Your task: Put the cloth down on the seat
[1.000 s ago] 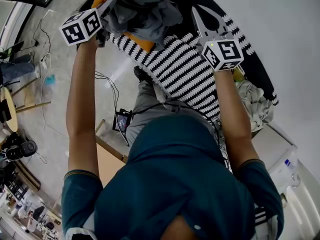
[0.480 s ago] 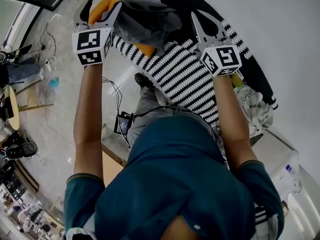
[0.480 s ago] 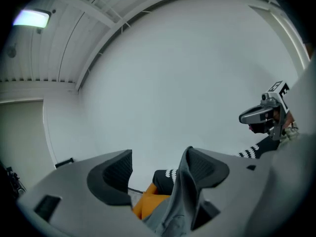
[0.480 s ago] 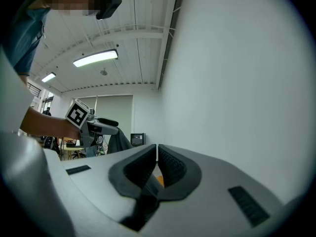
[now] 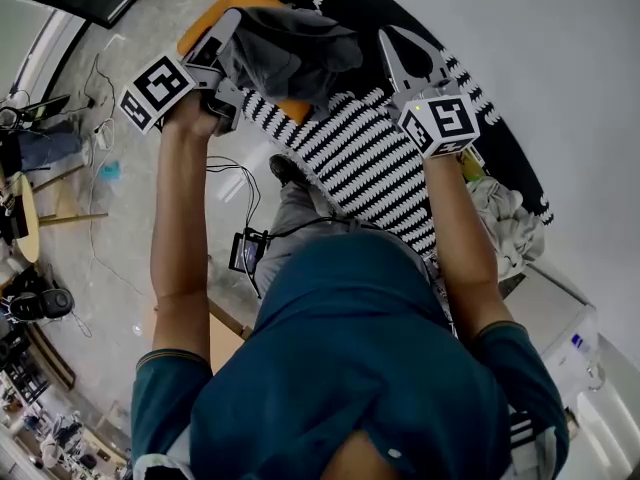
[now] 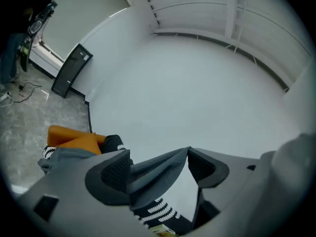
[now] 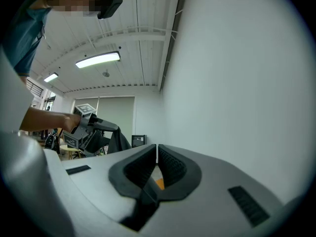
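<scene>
In the head view the left claw (image 5: 228, 30) reaches out over the orange seat (image 5: 205, 18), with a bunched grey cloth (image 5: 290, 53) hanging off its tips and covering much of the seat from above. The right claw (image 5: 390, 43) is off to the right of the seat, over a black-and-white striped cover (image 5: 360, 153), and carries nothing. From this angle you cannot tell how tightly either claw is closed. The left gripper view settles it for that side: the left claw (image 6: 159, 163) has its two pads drawn in on a taut fold of the cloth (image 6: 148, 174), which stretches between them. The seat (image 6: 74, 138) shows low at the left, below and beyond the claw, and a strip of the striped cover (image 6: 158, 214) lies under the fold. A pale wall (image 6: 187, 83) fills the rest. In the right gripper view the right claw (image 7: 157, 158) is all but closed, with only a thin slit between the pads, nothing in it, and a bit of orange showing through. This view alone shows the left claw (image 7: 101, 126) from the side, with the cloth (image 7: 118, 141) dangling dark below it, clear of the seat.
</scene>
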`<state>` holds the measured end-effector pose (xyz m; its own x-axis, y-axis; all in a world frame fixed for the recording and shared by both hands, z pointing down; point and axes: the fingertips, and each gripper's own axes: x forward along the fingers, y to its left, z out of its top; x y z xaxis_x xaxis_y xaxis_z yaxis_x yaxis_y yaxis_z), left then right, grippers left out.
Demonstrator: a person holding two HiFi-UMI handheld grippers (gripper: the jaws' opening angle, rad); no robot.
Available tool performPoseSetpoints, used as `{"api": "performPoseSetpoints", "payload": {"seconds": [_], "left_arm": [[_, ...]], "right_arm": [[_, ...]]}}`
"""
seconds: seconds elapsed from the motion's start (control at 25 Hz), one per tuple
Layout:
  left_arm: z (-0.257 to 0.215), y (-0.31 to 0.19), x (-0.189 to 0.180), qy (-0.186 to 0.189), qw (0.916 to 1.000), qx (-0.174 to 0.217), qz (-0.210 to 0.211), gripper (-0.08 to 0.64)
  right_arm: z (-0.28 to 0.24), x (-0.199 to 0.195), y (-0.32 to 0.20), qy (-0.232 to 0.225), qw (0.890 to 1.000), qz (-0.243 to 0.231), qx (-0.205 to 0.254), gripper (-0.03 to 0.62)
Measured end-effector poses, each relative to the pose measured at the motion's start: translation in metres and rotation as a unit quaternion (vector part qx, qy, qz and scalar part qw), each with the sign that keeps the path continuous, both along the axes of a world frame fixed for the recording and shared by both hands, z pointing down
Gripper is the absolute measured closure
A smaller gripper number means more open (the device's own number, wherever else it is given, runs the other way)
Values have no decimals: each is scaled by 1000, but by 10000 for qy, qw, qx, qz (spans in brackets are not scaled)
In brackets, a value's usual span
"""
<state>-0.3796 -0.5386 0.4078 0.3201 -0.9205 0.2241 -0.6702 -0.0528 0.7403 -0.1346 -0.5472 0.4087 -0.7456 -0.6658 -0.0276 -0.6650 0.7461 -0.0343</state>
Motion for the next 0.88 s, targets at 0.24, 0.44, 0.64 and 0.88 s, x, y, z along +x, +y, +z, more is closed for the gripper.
{"api": "performPoseSetpoints", "payload": {"seconds": [0.24,0.44,0.64,0.88], "left_arm": [[-29,3,13,613,9973,330,217,192],[-54,5,4,145,9978,636,110,192],[-67,11,2,134,9960,882,99,192],[-91,25,5,-149,9889,1477,62,291]], "right_arm": [[0,1,-2,5,10000,30,-8,566],[-5,0,2,-7,10000,10,52,566],[-10,-2,3,-9,9999,9,105,571],[-19,-1,9,20,9998,-55,208,577]]}}
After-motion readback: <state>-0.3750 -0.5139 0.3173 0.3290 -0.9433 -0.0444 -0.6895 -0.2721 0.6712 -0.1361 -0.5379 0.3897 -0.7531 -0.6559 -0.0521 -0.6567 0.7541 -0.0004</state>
